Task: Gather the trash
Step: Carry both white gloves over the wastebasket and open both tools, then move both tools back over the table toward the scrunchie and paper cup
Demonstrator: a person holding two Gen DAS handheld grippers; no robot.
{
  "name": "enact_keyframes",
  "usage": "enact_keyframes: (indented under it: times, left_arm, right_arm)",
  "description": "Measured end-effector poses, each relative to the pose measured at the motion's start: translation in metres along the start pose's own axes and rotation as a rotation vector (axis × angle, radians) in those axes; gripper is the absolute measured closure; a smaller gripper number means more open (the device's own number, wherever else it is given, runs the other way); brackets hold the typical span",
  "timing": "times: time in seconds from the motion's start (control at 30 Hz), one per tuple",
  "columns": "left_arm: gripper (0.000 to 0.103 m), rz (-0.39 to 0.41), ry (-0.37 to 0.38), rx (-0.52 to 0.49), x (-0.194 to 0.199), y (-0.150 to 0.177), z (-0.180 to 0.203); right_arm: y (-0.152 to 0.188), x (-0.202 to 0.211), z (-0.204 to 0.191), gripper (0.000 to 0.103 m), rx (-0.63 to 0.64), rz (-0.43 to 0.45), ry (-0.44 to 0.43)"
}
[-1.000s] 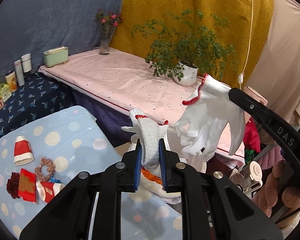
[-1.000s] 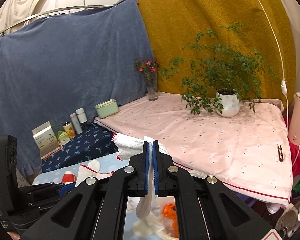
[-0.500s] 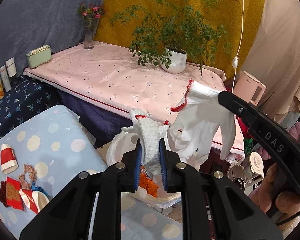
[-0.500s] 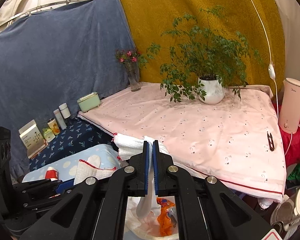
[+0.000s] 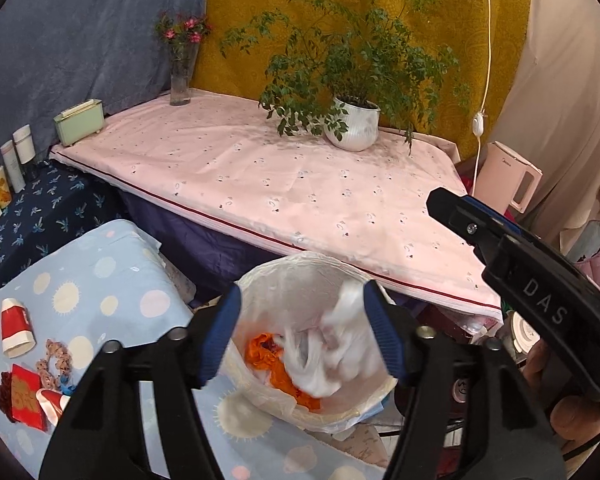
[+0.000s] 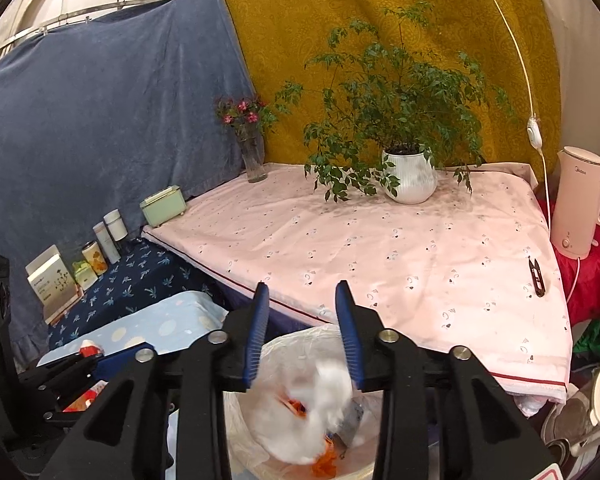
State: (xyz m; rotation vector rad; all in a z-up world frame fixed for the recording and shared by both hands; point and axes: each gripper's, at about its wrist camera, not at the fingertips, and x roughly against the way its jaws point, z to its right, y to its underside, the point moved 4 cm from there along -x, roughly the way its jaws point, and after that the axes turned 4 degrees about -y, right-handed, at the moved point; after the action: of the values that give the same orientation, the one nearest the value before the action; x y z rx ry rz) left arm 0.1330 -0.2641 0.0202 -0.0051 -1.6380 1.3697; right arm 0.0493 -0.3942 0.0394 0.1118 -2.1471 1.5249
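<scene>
Both grippers hang over a bin lined with a white plastic bag [image 5: 300, 266], [image 6: 244, 428]. My left gripper [image 5: 302, 300] has its jaws opening, with nothing pressed between the blue pads. Below it, blurred white gloves [image 5: 332, 354] fall onto orange trash [image 5: 266, 354] inside the bin. My right gripper [image 6: 302, 292] also has its jaws opening and grips nothing. A blurred white glove [image 6: 312, 408] drops beneath it into the bag. One black finger [image 5: 540, 304] of the right gripper shows at the right of the left wrist view.
Red-and-white paper cups [image 5: 16, 326], a red packet [image 5: 26, 396] and a hair tie [image 5: 56, 360] lie on the blue dotted cloth [image 5: 112, 276]. Behind stands a pink-clothed table [image 6: 380, 248] with a potted plant [image 6: 410, 176], a vase [image 6: 254, 160], snips [image 6: 537, 276] and a kettle [image 6: 584, 204].
Both grippers opened and let go of their white gloves, which now drop into the bin. Both hands came forward and down over the bin.
</scene>
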Motion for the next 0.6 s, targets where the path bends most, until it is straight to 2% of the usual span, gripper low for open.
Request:
enact_keyframes:
  times: [0.27,0.47,0.6]
  left_arm:
    - [0.04,0.004,-0.026,0.033,0.005,0.001,-0.014]
    - [0.039,0.016,-0.05,0.061,0.016,0.004,-0.03]
    - [0.03,0.026,-0.079,0.109,0.026,0.008,-0.049]
  right_arm:
    - [0.001,0.004,-0.013,0.056,0.022,0.001,-0.011]
    - [0.0,0.011,-0.031,0.053,0.042,0.006,-0.035]
    - [0.002,0.017,-0.046,0.051,0.061,0.01,-0.058]
